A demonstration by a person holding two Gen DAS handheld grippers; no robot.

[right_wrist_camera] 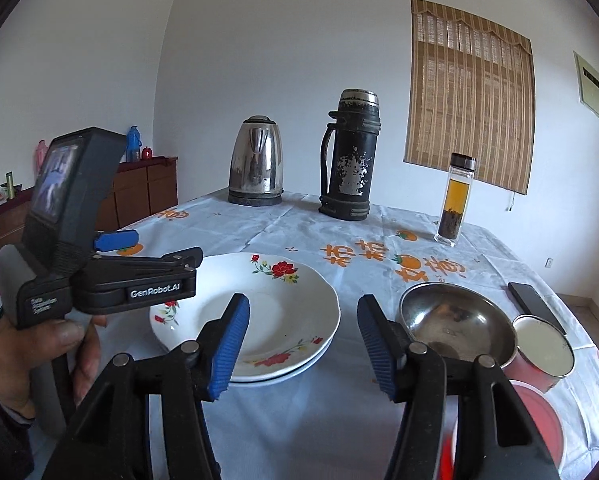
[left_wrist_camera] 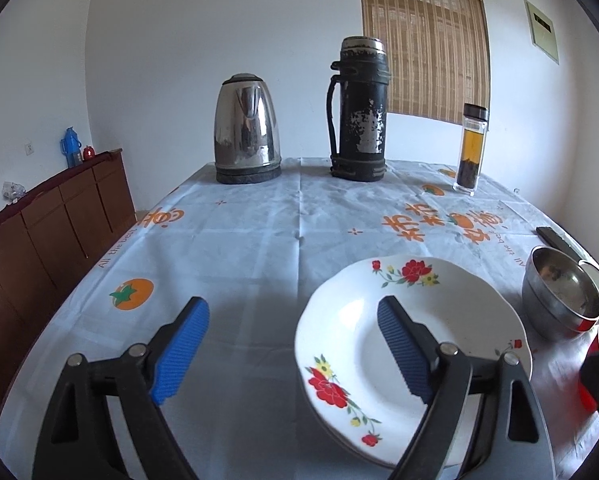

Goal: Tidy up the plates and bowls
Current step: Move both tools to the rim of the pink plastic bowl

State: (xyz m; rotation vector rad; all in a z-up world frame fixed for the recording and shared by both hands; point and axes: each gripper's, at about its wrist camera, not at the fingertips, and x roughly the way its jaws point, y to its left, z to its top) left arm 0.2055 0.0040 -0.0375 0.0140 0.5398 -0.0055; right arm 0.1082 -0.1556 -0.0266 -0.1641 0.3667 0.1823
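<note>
A white flowered plate [left_wrist_camera: 359,340] lies stacked on a second plate on the table; it also shows in the right wrist view [right_wrist_camera: 283,304]. A steel bowl [left_wrist_camera: 559,292] sits to its right, seen too in the right wrist view [right_wrist_camera: 455,320]. A red bowl with a white inside [right_wrist_camera: 543,346] stands beside the steel bowl. My left gripper [left_wrist_camera: 295,324] is open, its right finger over the plate's middle. My right gripper [right_wrist_camera: 303,328] is open and empty, between the plates and the steel bowl.
A steel kettle [left_wrist_camera: 246,128], a black thermos [left_wrist_camera: 359,112] and a tea bottle [left_wrist_camera: 472,148] stand at the far end. A black phone [right_wrist_camera: 533,304] lies at the right edge. A red lid-like thing [right_wrist_camera: 539,428] is near right. A brown sideboard [left_wrist_camera: 39,232] is to the left.
</note>
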